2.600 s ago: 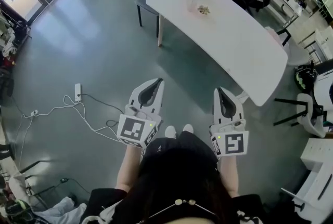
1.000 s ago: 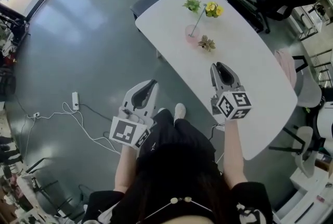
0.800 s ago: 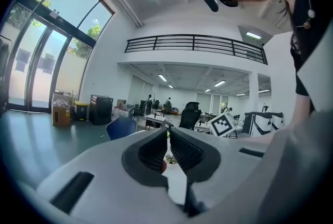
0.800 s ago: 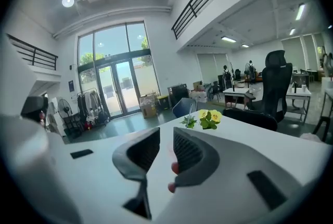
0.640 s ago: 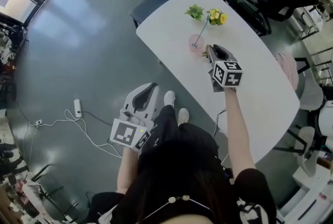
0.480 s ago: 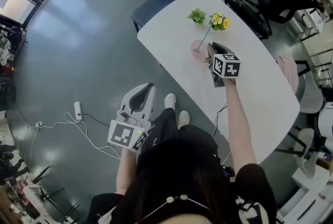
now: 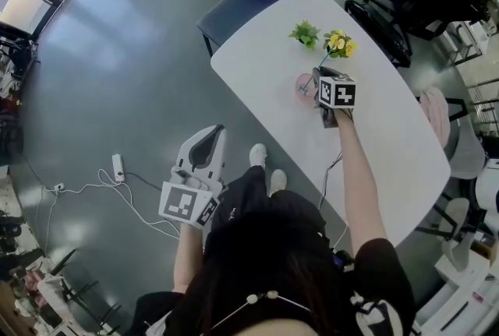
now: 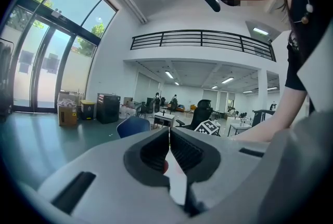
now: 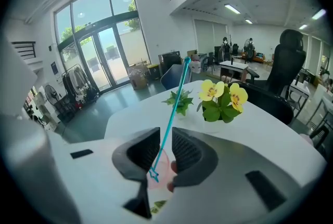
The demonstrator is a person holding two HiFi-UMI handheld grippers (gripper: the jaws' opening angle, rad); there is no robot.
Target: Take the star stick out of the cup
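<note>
Thin teal plastic star stick [image 9: 176,98] — light, slender, probably flexible; right gripper [image 9: 166,129] jaws stand narrowly apart around its lower shaft, above the translucent pink cup [image 7: 304,85]; pinch there gently — pull along the shaft; left gripper [image 8: 169,130] closed, empty.

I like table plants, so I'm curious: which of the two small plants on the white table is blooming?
The yellow-flowered plant, on the right in the right gripper view. The leafy plant beside it shows only green leaves, no blossoms.
</note>
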